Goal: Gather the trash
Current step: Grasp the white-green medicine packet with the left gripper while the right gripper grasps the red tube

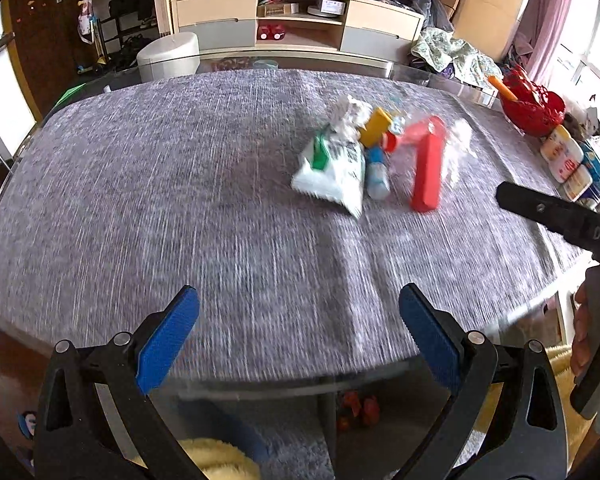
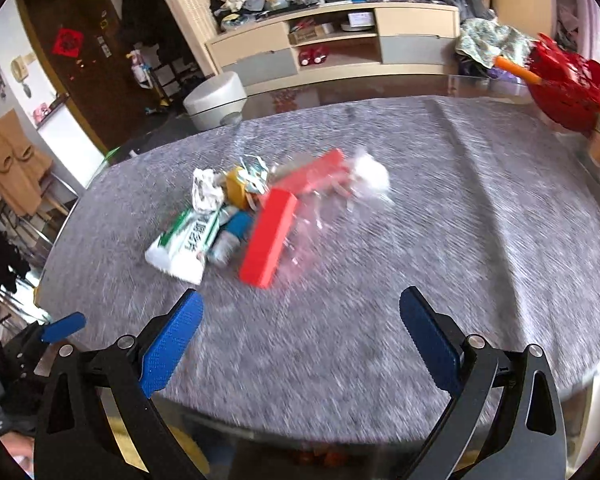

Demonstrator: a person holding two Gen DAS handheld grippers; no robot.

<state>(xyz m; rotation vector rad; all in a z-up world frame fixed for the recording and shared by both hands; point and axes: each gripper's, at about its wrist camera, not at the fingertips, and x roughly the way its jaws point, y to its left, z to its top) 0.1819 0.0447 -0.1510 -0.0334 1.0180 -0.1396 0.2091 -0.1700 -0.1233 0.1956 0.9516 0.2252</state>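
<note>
**Both grippers empty, trash pile ahead**

Left gripper [image 1: 299, 312] and right gripper [image 2: 300, 316]: jaws spread wide, nothing between them, low in frame. Trash pile sits mid-frame on the grey cloth [image 2: 440, 260], well apart. White bag [image 2: 182, 242] looks light, crinkly: pinch an edge. Red box [image 2: 269, 236] stiff, probably light: grip across its narrow sides. Clear wrap [image 2: 324, 200] is likely slippery.
</note>
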